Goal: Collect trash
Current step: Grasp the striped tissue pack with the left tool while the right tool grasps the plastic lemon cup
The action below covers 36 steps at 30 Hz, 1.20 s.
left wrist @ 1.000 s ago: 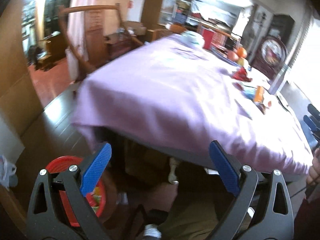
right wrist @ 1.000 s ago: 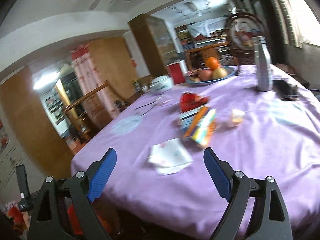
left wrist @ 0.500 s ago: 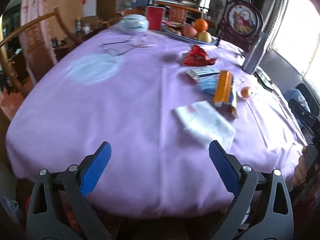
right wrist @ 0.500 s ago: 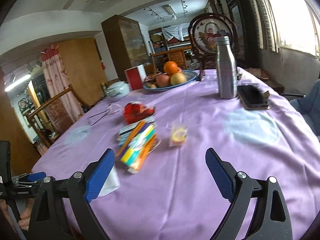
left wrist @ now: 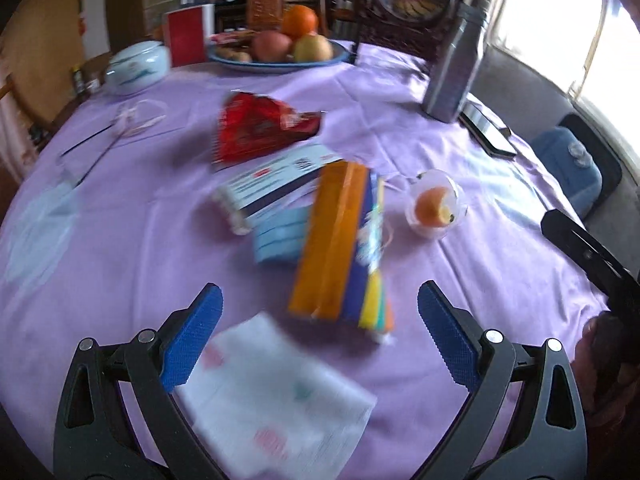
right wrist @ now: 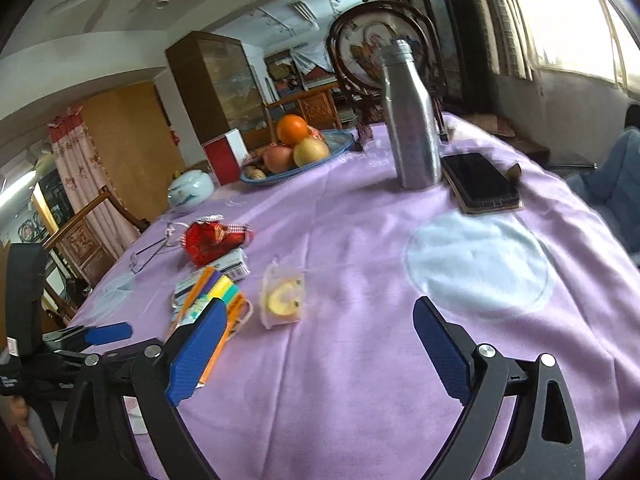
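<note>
Both grippers hang over the near edge of the lilac-clothed round bench (left wrist: 120, 248), fingers spread wide and holding nothing: the left gripper (left wrist: 318, 338) and the right gripper (right wrist: 316, 344).

In the left wrist view the trash lies ahead. A white printed paper napkin (left wrist: 276, 396) sits at 6 o'clock, between the left fingers; it looks light, limp and flat, so pinching a raised edge seems best. At 12 o'clock lies an orange-and-blue foil snack packet (left wrist: 340, 244), probably crinkly and slippery; grip it across its narrow width. A crumpled red wrapper (left wrist: 260, 128) lies farther off. At 2 o'clock sits a clear plastic cup with orange residue (left wrist: 436, 208), light and easily crushed.

Motion blur leaves all printing unreadable.
</note>
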### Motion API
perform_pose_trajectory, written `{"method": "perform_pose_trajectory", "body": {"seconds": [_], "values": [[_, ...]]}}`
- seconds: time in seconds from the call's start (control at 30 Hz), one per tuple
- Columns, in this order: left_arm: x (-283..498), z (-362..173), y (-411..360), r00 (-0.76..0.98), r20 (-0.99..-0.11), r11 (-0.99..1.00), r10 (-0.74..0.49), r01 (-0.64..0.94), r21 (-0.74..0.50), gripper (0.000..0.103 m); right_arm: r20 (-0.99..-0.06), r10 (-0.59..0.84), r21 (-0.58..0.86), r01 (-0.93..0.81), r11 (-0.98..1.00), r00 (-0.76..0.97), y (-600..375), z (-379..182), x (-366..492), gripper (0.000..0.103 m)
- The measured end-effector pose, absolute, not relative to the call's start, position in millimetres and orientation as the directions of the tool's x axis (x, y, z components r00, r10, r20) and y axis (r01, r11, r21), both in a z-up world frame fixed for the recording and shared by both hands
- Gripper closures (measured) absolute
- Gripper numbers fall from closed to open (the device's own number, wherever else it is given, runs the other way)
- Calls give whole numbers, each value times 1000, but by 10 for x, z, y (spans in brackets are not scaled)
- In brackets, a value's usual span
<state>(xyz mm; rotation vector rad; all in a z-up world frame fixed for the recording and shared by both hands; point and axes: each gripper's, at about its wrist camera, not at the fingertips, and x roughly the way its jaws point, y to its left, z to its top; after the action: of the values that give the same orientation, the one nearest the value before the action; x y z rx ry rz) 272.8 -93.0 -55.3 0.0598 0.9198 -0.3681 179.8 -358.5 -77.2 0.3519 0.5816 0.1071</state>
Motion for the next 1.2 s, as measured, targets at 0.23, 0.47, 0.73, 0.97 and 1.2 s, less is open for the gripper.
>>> {"method": "perform_pose_trajectory", "body": {"seconds": [0.23,0.47,0.73,0.97,1.2], "values": [[2957,-767,-1106,520,-814,941,-259,325,-92,27,-499,280,519,24,854,820,-3838,-937,1862,10],[2859,-653,-1015,565,-760,932,-322,331,-149,51,-515,318,518,-6,855,796,-3778,-964,1944,10],[2513,-216,-497,689,-650,945,-322,281,-170,55,-556,300,479,4,878,775,-3703,-974,1999,10],[2481,-304,21,665,-674,947,-322,213,-242,54,-584,297,425,-27,905,755,-3512,-932,2097,10],[2493,-482,-433,602,-727,924,-331,363,-120,19,-584,298,431,-23,902,755,-3477,-933,2145,10]]}}
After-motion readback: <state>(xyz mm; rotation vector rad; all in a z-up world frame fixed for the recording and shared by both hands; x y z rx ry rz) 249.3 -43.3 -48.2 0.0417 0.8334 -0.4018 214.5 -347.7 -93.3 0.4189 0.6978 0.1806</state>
